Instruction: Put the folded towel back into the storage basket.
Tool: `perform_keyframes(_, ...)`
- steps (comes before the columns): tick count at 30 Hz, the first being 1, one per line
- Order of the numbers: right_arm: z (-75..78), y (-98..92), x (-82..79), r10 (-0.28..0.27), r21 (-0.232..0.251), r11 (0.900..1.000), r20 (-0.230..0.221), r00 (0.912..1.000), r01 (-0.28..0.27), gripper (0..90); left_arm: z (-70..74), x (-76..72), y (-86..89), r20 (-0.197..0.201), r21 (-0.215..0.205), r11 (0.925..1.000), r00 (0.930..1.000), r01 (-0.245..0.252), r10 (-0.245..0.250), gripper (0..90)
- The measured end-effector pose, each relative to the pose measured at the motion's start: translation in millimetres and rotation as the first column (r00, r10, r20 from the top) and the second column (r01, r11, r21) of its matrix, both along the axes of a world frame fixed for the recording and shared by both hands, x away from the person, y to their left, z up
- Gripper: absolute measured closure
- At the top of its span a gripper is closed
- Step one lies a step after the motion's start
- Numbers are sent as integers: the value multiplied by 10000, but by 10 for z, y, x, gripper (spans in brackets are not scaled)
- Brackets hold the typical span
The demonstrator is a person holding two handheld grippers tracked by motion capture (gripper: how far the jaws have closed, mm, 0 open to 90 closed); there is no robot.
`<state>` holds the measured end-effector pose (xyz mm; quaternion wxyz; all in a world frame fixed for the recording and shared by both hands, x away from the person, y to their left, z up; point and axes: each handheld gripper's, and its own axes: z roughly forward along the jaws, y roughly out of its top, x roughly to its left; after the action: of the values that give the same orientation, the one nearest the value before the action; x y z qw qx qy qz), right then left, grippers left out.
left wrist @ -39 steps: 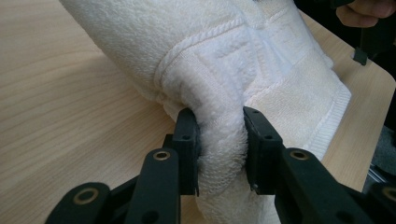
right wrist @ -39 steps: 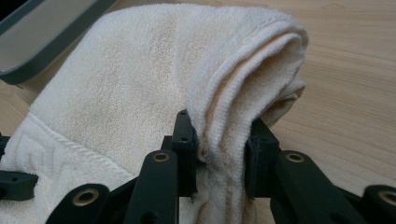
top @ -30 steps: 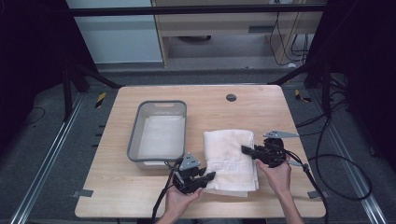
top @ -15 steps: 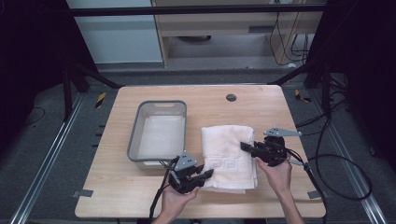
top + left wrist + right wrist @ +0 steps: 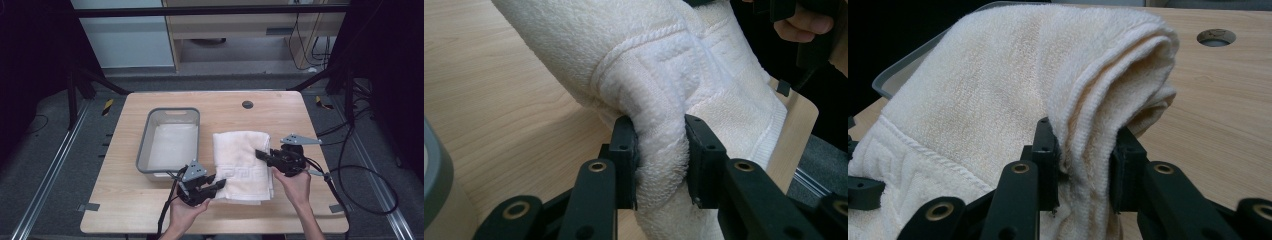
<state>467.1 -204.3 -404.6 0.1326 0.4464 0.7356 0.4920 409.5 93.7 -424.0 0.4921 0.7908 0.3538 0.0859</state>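
White terry cloth is bunched between both pairs of tongs: the left tongs point(image 5: 659, 160) are clamped on a thick pinch of the towel point(image 5: 242, 160) at its near left corner, and the right tongs point(image 5: 1083, 165) are clamped on the folded edge at its right side. In the high view the towel lies on the wooden surface point(image 5: 280, 112), just right of the grey plastic bin point(image 5: 170, 142), with the left tongs point(image 5: 220, 185) and right tongs point(image 5: 260, 154) at opposite edges.

The step in hand looks like lifting the folded towel, perhaps to carry it over to the bin. To do it well, I would raise both hands together and level, so the layers do not slide apart, and keep the pinches firm, since each one catches several layers. Keeping the two hands at a steady spacing should stop the fold from sagging or opening in the middle.

The towel is cream-white, thick and looped, folded into a rectangle of several layers. A woven band with a raised, key-like pattern and a corded line runs across its near end. Its right edge arches up off the surface where it is pinched.
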Motion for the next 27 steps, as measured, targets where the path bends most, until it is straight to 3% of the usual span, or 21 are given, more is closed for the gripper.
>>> perform_keyframes(13, 185, 105, 14, 111, 172, 9998, 442, 9990, -119, 704, 181, 16, 156, 276, -332, 9993, 9994, -177, 186, 689)
perform_keyframes(27, 408, 390, 134, 185, 218, 9996, 848, 9962, -204, 704, 363, 68, 415, 564, -605, 9958, 9958, -681, 715, 690)
